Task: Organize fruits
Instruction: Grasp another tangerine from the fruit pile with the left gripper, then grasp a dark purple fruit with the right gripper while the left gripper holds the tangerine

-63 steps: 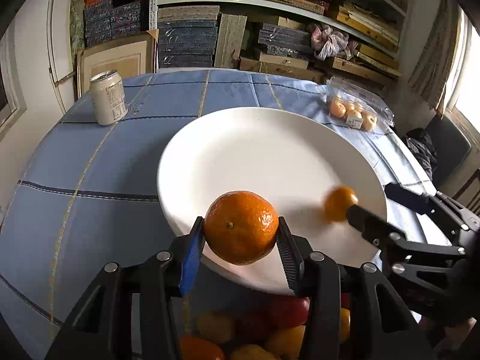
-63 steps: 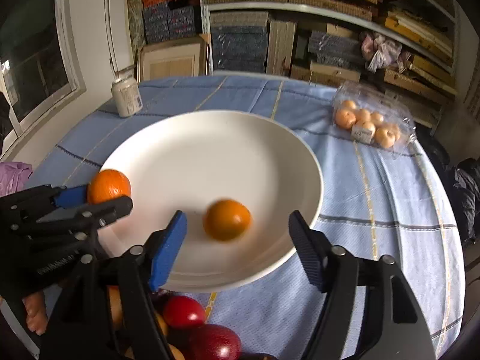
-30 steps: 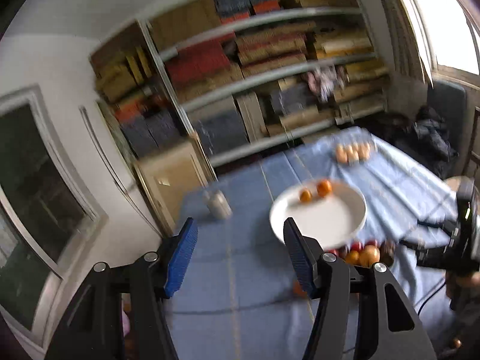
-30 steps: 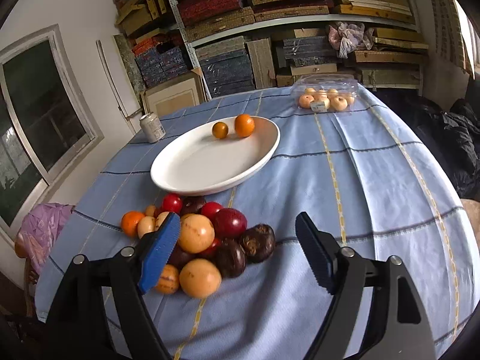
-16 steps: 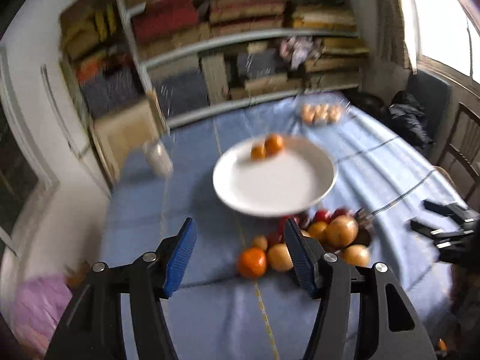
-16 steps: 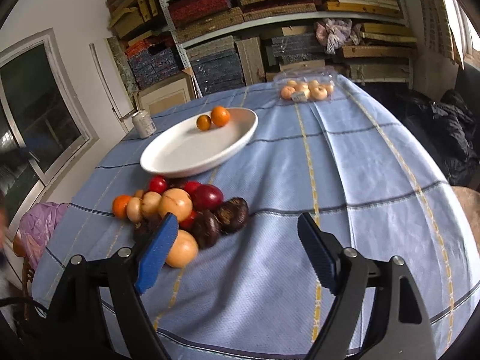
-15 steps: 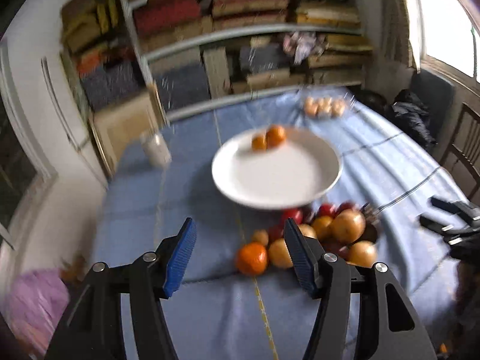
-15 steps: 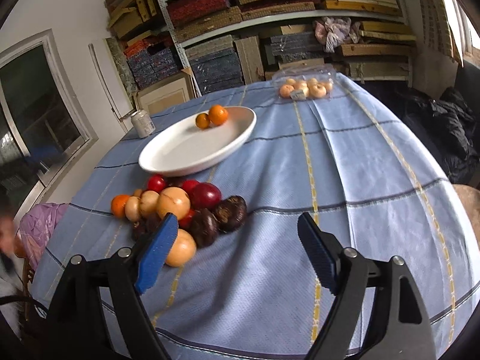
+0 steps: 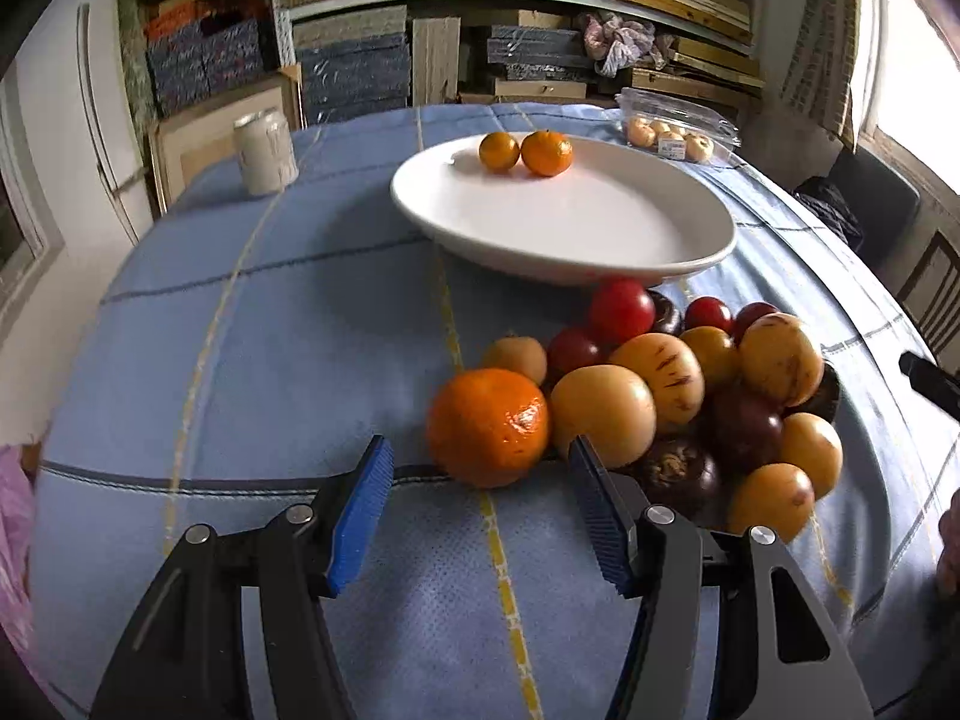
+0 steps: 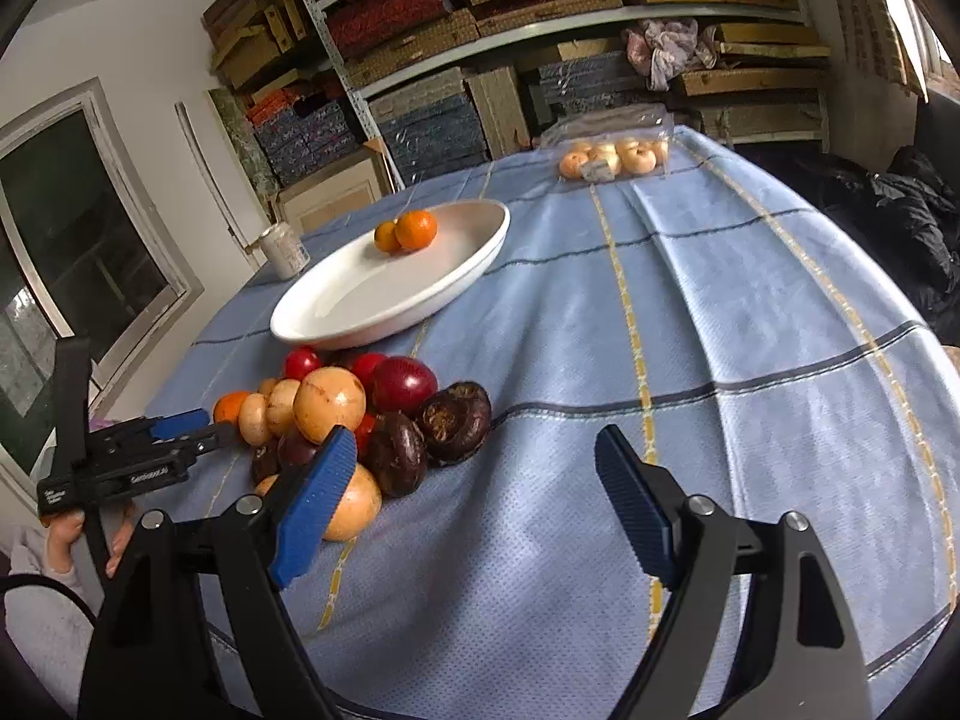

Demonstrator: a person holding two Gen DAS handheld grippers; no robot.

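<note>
1. The left gripper [image 9: 480, 498] has its blue-padded jaws spread wide and holds nothing; one large orange tangerine [image 9: 487, 426] lies on the surface just ahead of the gap between them, at the near-left edge of the fruit pile.
2. The right gripper [image 10: 474, 504] likewise has its jaws wide apart and empty, hovering over bare blue checked tablecloth [image 10: 720, 312], with the pile just off its left pad.
3. The loose pile of mixed fruit [image 9: 690, 384] holds yellow-tan round fruits, red ones and dark brown-purple ones, all touching; the exact count of each is hard to tell because they overlap.
4. One wide white oval plate [image 9: 564, 222] sits just beyond the pile and holds two small orange tangerines [image 9: 528, 151], touching, at its far rim.
5. One clear plastic clamshell box [image 9: 678, 126] farther back holds several pale round fruits; their number is unclear.
6. One pale drink can [image 9: 264, 150] stands upright far left, blurred.
7. The right gripper's tip is cut off at the left wrist view's right edge.
</note>
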